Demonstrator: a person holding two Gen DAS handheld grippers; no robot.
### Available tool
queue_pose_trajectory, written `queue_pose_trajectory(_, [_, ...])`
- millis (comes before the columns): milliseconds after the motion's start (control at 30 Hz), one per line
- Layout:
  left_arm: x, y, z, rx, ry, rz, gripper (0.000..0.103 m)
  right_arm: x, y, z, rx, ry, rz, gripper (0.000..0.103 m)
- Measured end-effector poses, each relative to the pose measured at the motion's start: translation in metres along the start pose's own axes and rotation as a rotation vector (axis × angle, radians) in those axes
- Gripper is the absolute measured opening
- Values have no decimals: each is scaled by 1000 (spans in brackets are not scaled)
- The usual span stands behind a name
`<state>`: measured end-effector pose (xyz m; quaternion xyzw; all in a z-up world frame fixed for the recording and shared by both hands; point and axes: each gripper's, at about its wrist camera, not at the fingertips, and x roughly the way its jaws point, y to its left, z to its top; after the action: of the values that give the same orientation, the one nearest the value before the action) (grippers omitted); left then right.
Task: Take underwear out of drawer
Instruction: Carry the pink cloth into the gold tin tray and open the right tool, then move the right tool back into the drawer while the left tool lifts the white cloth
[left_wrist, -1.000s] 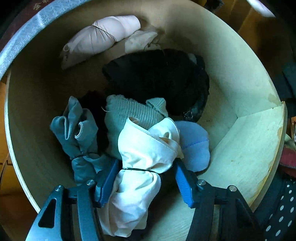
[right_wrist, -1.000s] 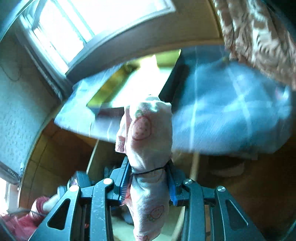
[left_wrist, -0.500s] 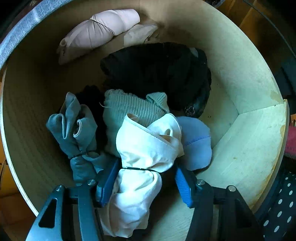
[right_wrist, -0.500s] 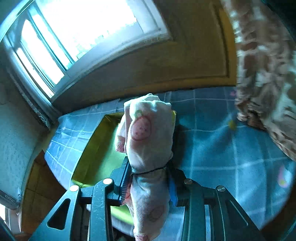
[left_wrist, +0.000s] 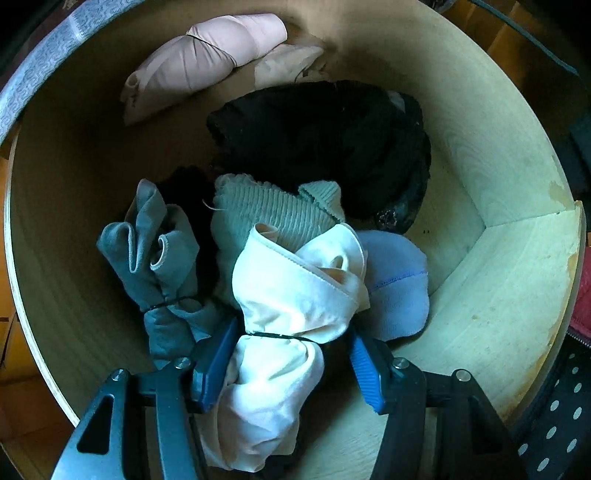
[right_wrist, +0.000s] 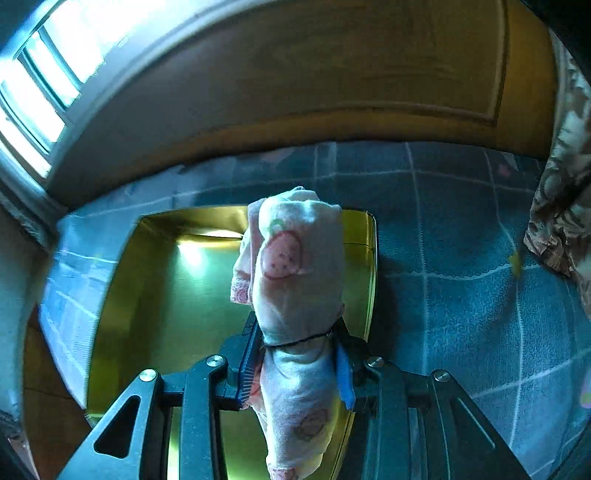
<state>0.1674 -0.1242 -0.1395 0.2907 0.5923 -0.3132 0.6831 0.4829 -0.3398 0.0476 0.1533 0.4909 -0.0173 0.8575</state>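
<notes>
The wooden drawer (left_wrist: 498, 295) holds several tied bundles: a pink one (left_wrist: 199, 62) at its far edge, a black heap (left_wrist: 325, 140) in the middle, and grey (left_wrist: 155, 258), green (left_wrist: 266, 214) and blue (left_wrist: 399, 280) ones nearer. The left gripper (left_wrist: 291, 354) has its jaws set wide around a white underwear bundle (left_wrist: 291, 291). The right gripper (right_wrist: 295, 365) clamps a strawberry-print underwear bundle (right_wrist: 295, 266) above a yellow bin (right_wrist: 155, 295) on the checked bed cover (right_wrist: 461, 258).

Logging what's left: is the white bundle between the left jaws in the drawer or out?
In: white bundle lies among other bundles inside the drawer walls.
</notes>
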Motion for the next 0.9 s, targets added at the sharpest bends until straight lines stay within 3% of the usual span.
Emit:
queue_pose_trajectory(267, [9,-3,6,5,25,-4,60,26,9,13,-22,12,-133,37])
queue_pose_trajectory(433, [13,-1,10,7,32,-10,60,26,16,14,-85,-16,-198,43])
queue_pose_trajectory(500, [14,-1,11,9,32,-11,60,16,20,12,-118,-56,-219,61])
queue_pose_trajectory(533, [14,-1,11,9,32,-11,60,9,24,10,-134,-84,-229,63])
queue_pose_trajectory(700, [14,0,9,10,29,-11,60,-33,40,-8,-245,-213,-268,64])
queue_pose_trajectory(900, [14,-1,7,11,27,-7,60,-80,52,-54,-334,-296,-231,64])
